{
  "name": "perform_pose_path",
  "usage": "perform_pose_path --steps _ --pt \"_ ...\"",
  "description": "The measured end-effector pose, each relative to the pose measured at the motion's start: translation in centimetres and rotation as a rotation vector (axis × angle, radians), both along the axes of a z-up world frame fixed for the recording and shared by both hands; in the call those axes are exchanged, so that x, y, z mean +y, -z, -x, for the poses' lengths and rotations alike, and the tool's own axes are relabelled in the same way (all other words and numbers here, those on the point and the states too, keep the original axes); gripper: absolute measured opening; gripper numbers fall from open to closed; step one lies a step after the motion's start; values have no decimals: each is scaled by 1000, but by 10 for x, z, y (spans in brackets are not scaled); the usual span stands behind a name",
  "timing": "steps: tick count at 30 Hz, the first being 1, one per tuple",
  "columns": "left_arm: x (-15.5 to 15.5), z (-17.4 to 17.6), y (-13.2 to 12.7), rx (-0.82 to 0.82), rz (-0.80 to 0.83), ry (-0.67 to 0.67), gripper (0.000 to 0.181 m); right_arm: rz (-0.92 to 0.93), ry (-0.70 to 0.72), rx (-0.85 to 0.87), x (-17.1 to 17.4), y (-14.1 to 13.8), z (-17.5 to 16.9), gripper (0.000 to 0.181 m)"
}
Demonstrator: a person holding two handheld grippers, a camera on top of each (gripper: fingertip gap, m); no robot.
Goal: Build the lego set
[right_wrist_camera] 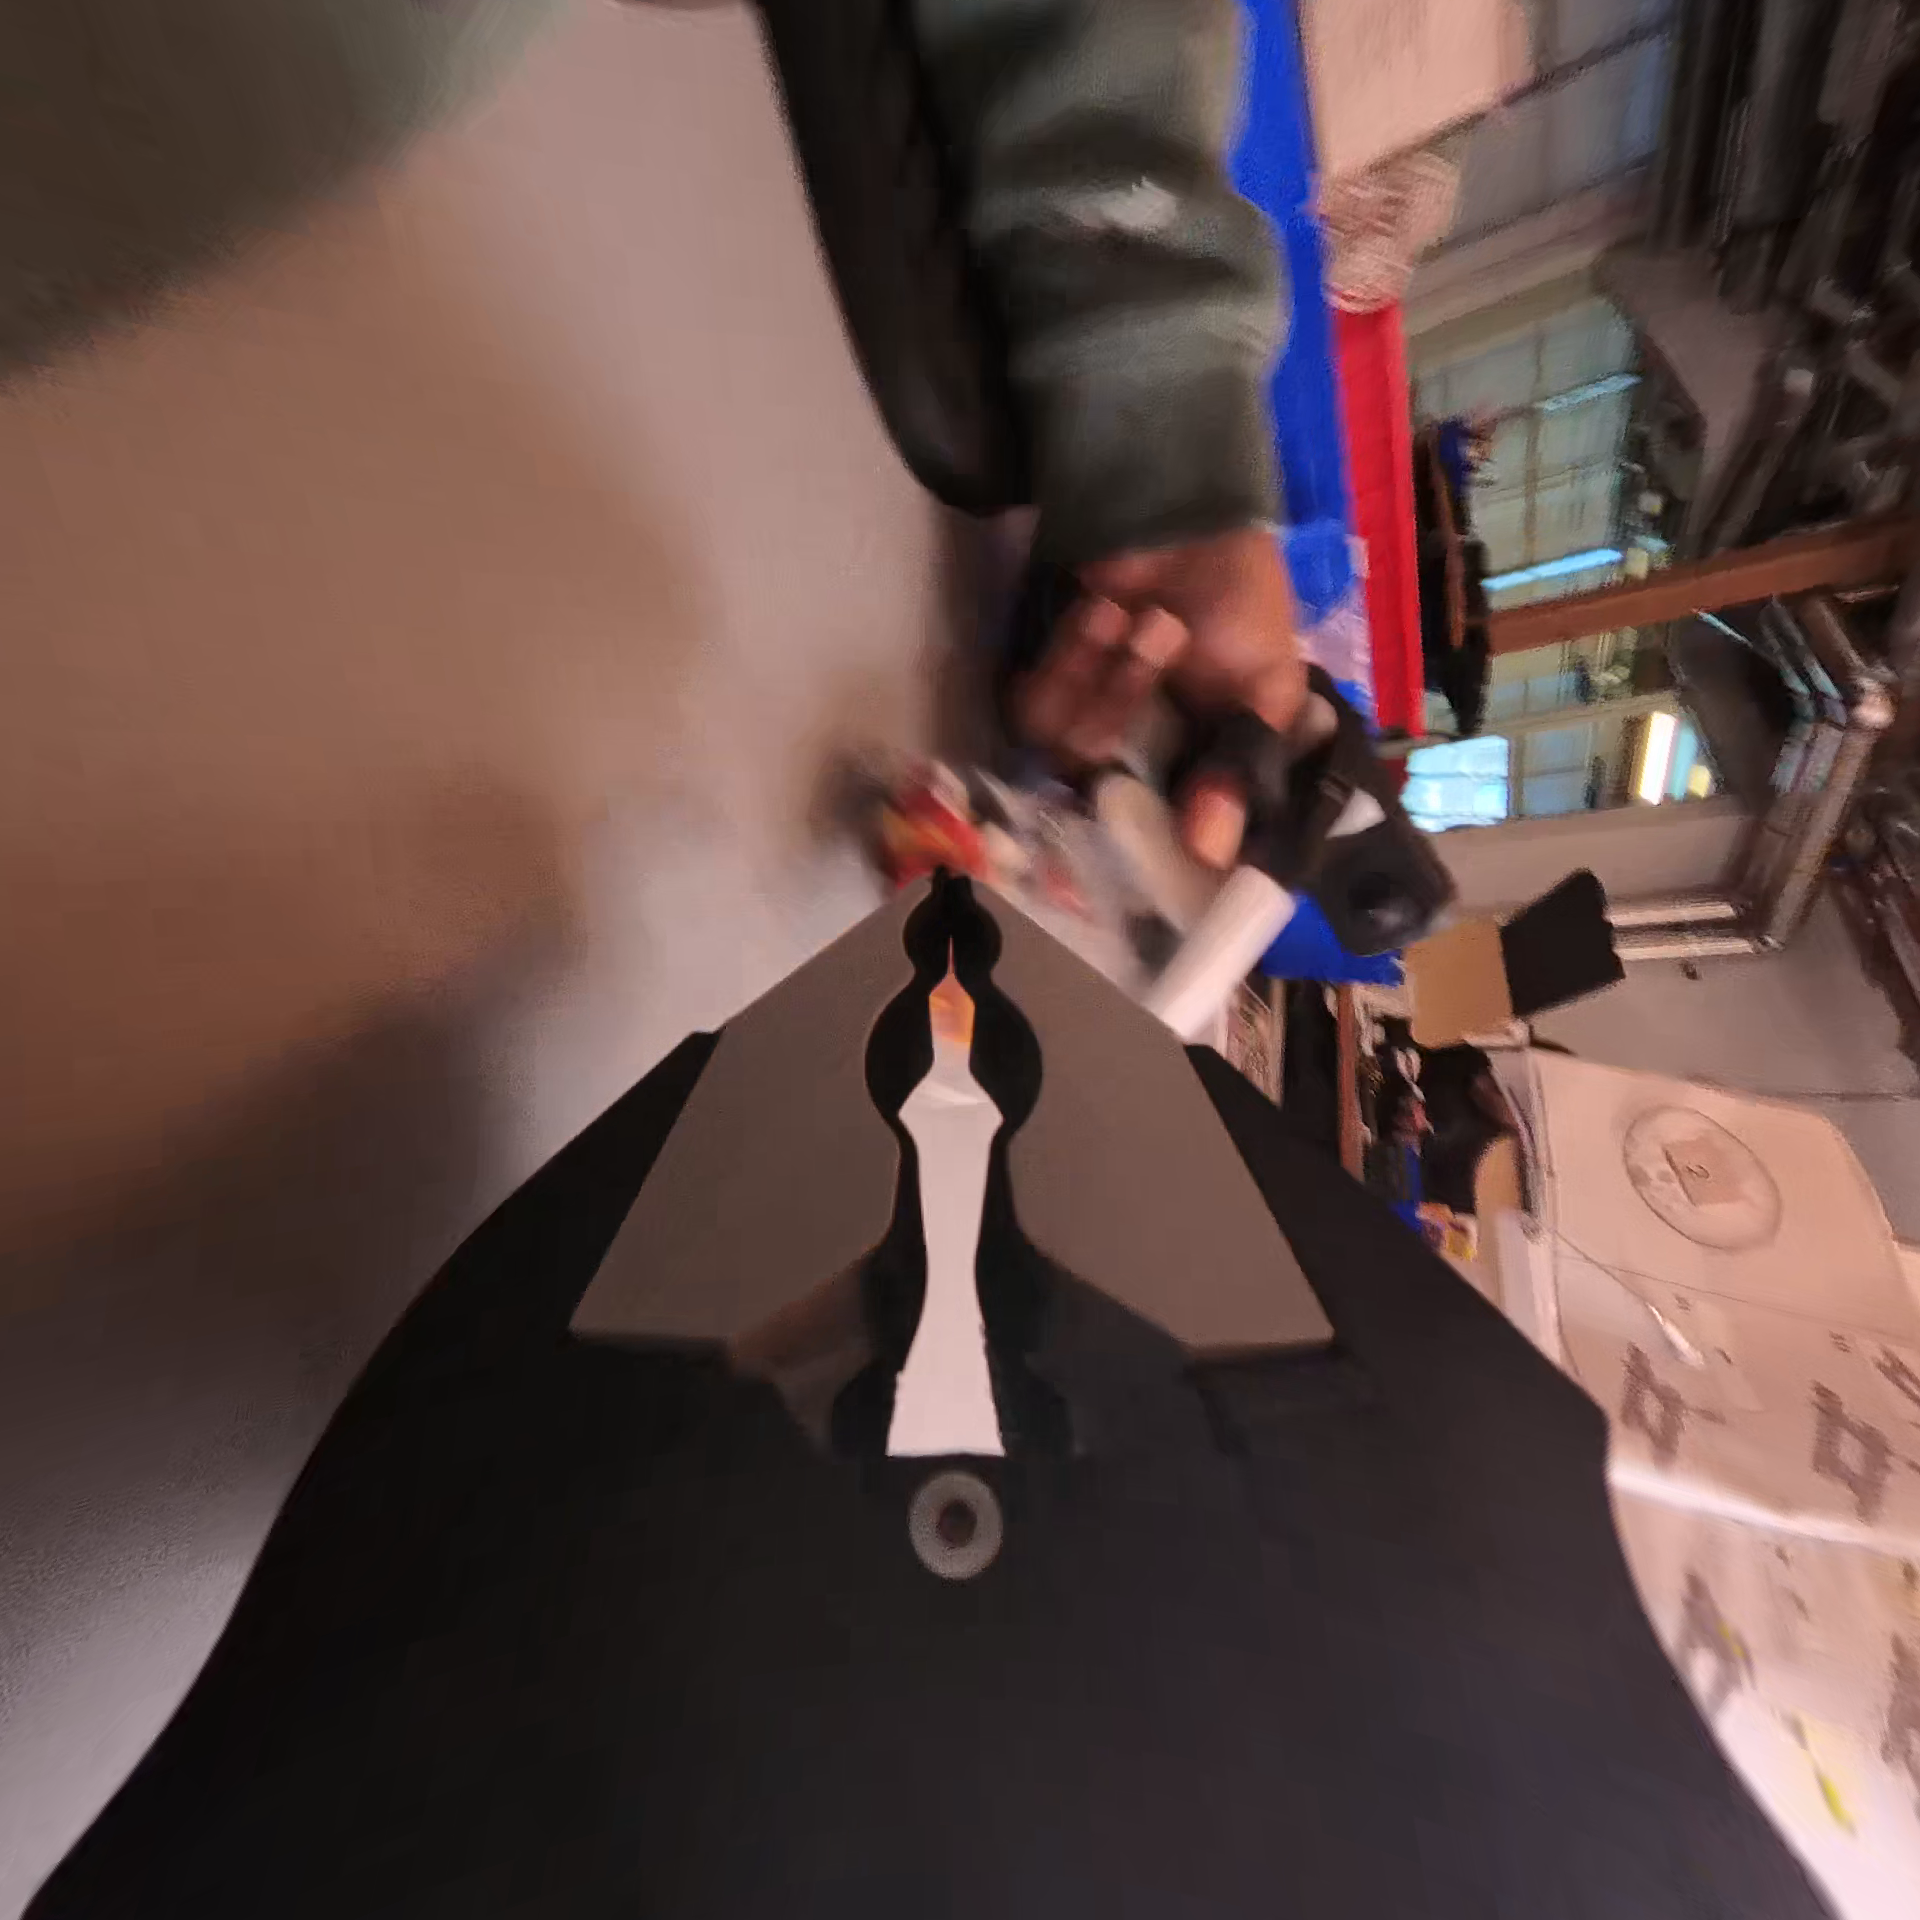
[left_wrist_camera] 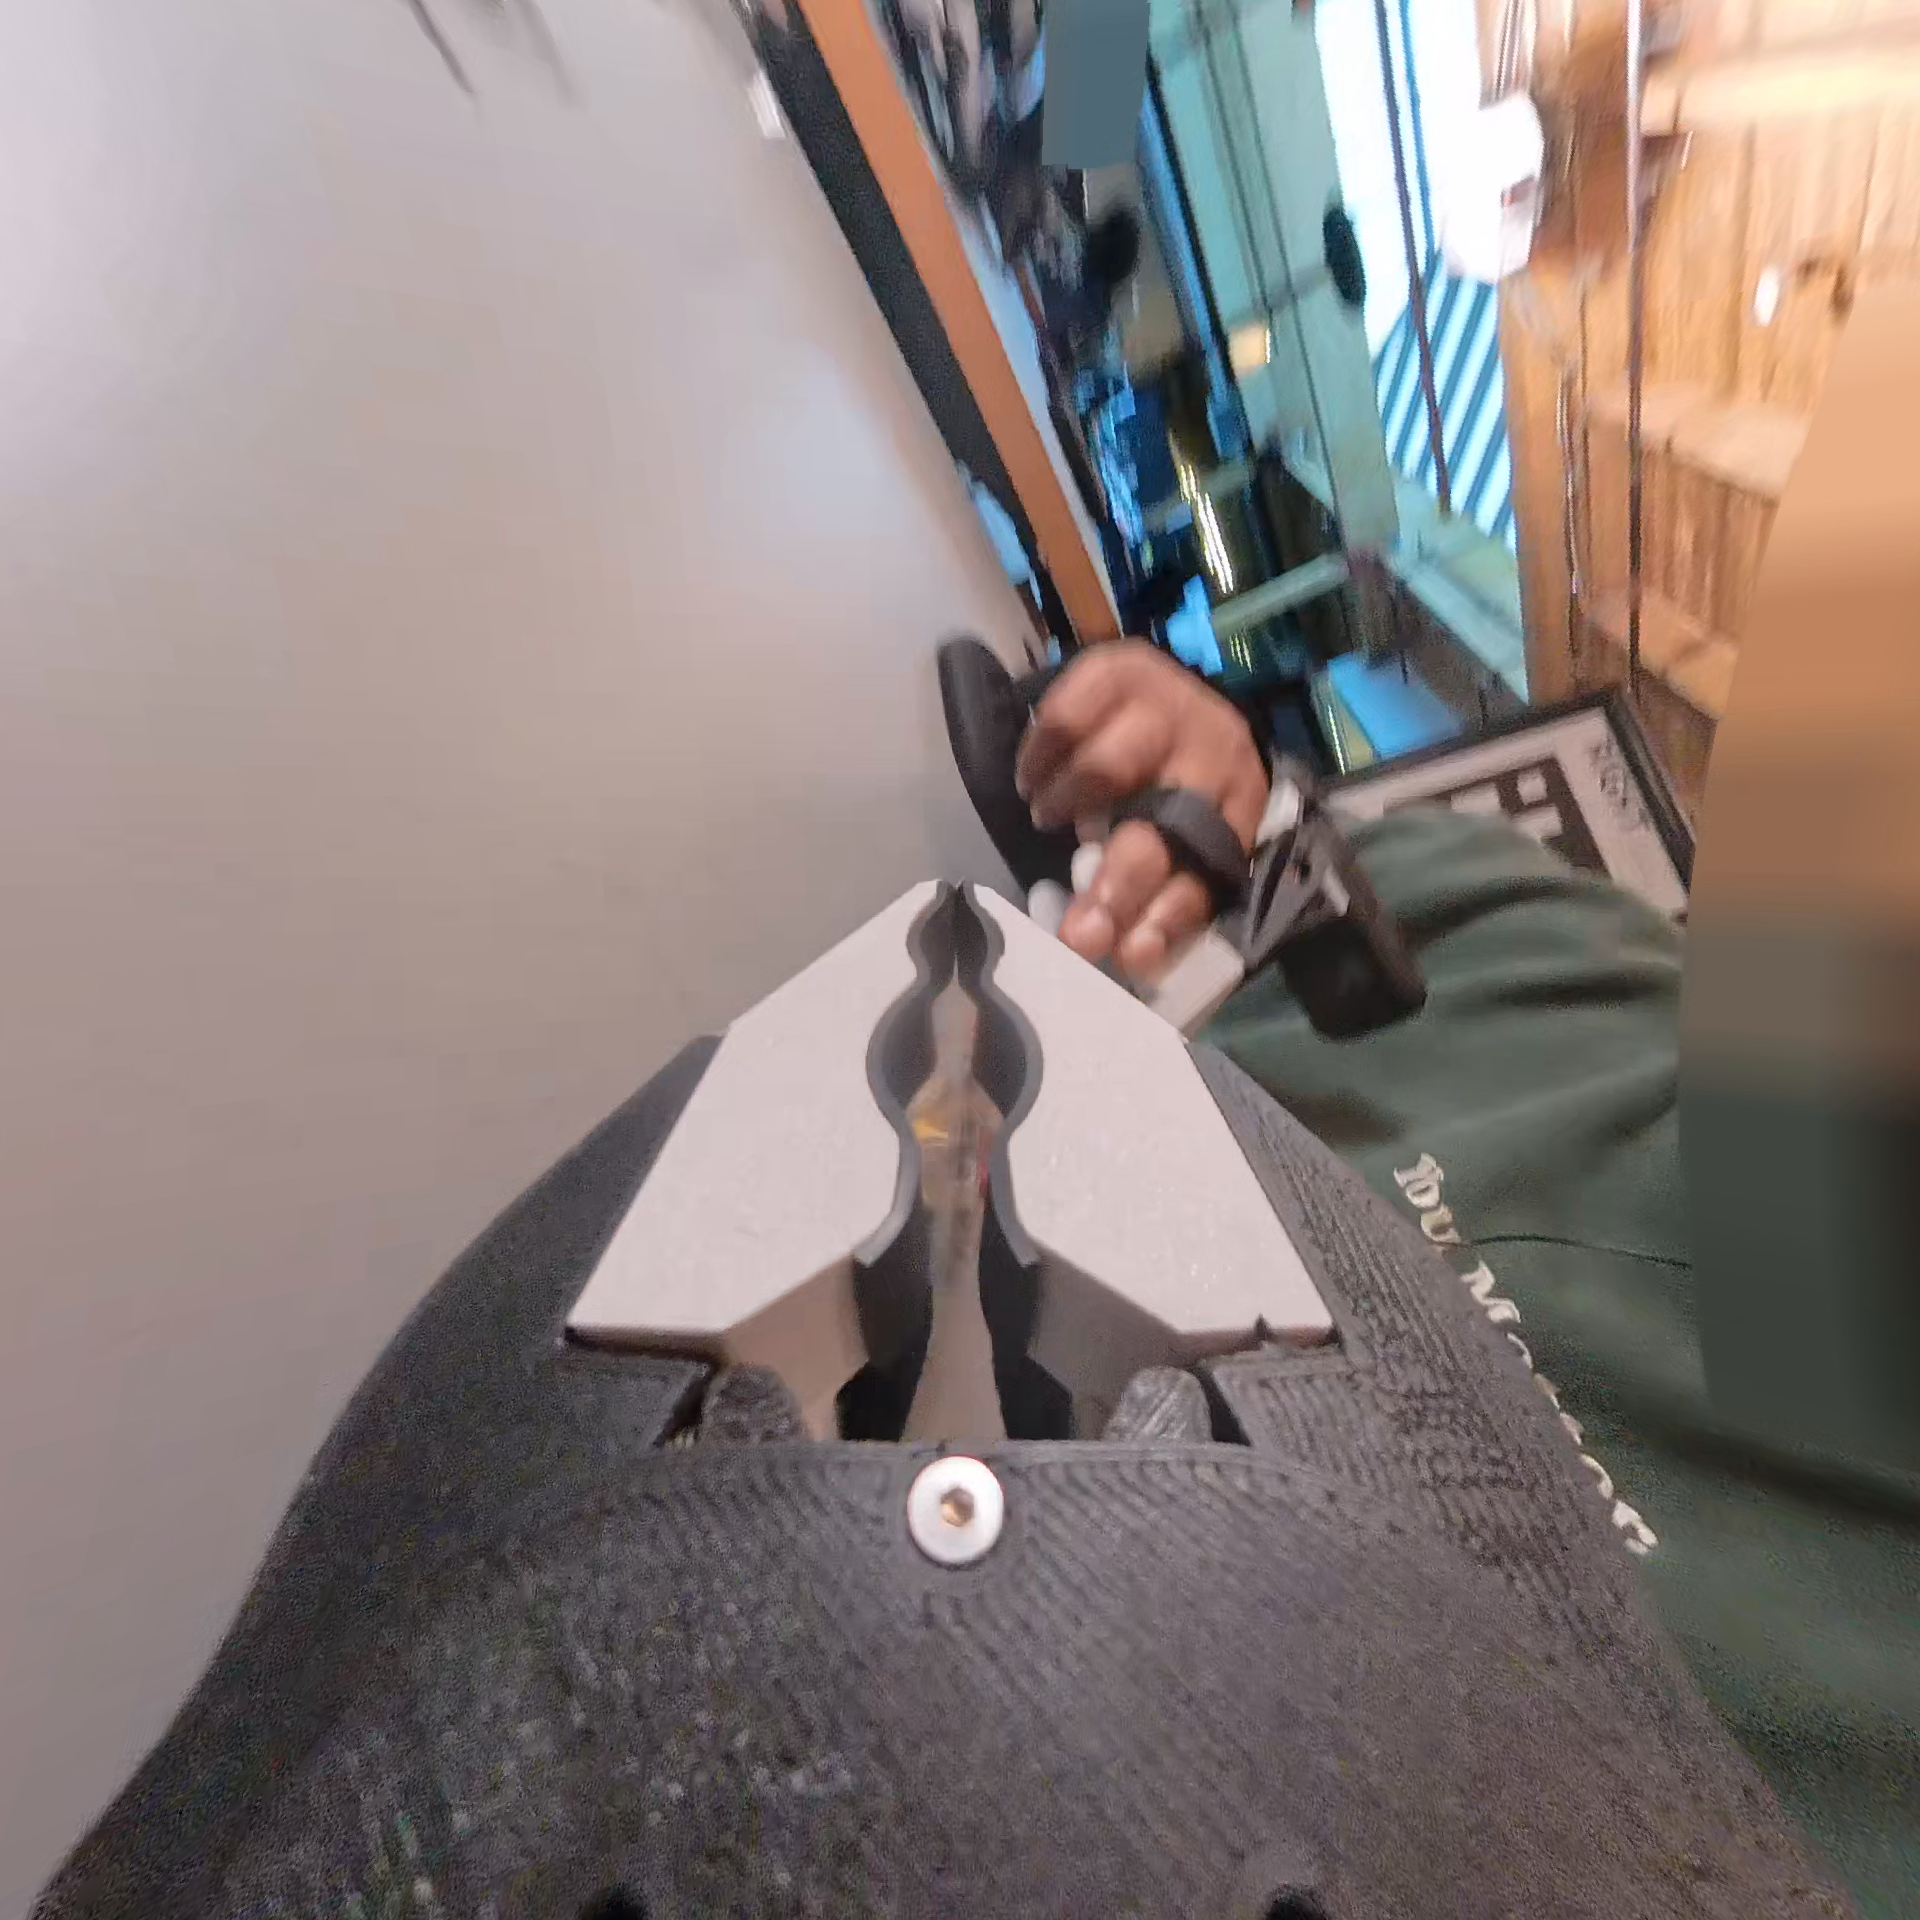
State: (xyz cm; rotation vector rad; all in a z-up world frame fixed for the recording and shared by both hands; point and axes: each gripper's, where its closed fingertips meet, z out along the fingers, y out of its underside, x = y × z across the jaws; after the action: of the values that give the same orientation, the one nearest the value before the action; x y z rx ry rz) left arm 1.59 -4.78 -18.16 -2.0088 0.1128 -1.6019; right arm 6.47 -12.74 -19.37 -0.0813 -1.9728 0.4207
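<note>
Just beyond the closed tips of the right hand-held gripper (right_wrist_camera: 951, 891), a blurred heap of lego pieces (right_wrist_camera: 940, 821) is seen on the pale tabletop (right_wrist_camera: 665, 665). Nothing is gripped; the left hand-held gripper (left_wrist_camera: 958, 896) is closed too, its tips aimed elsewhere.

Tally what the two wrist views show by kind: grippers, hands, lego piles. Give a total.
Grippers: 2, the left gripper and the right gripper, both with fingers closed.
Hands: 2, the right hand and the left hand, each holding a gripper.
Lego piles: 1, the lego pile, too blurred to count its pieces.
Total: 5
</note>
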Motion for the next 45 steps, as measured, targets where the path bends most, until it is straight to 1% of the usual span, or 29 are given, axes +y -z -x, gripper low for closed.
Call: perform_pose_path --steps 1,2,3,4,5,6,8,21,27,31,36,42,45 --pt "-2 10 -1 41 -38 -14 0 -41 3 8 -4 6 -2 0" --pt "-16 2 3 128 -94 47 0 -22 41 3 4 7 -2 0" --pt "-25 -10 6 160 -121 93 0 49 96 -4 20 1 -1 0" --pt "-27 -18 8 159 -120 103 0 107 129 4 32 -8 1 0" --pt "-26 -23 4 152 -126 111 0 176 135 7 37 -16 3 0" --pt "-24 -24 0 171 -151 112 0 233 133 3 37 -20 4 0" --pt "-21 -22 -4 179 -172 102 0 291 142 -16 39 -18 5 0" --pt "-31 -29 -3 230 -273 158 0 571 209 -60 52 -28 10 0" --pt "-36 -36 10 339 -303 199 24 592 207 -95 49 -23 12 0" --pt "-38 -41 18 391 -306 231 40 578 186 -82 46 -26 13 0" --pt "-35 -40 18 378 -315 243 55 558 146 -30 43 -39 13 0" --pt "-26 -29 9 348 -344 194 61 480 96 25 41 -60 16 0" --pt "-26 -29 4 322 -376 202 63 436 76 36 40 -66 17 0"
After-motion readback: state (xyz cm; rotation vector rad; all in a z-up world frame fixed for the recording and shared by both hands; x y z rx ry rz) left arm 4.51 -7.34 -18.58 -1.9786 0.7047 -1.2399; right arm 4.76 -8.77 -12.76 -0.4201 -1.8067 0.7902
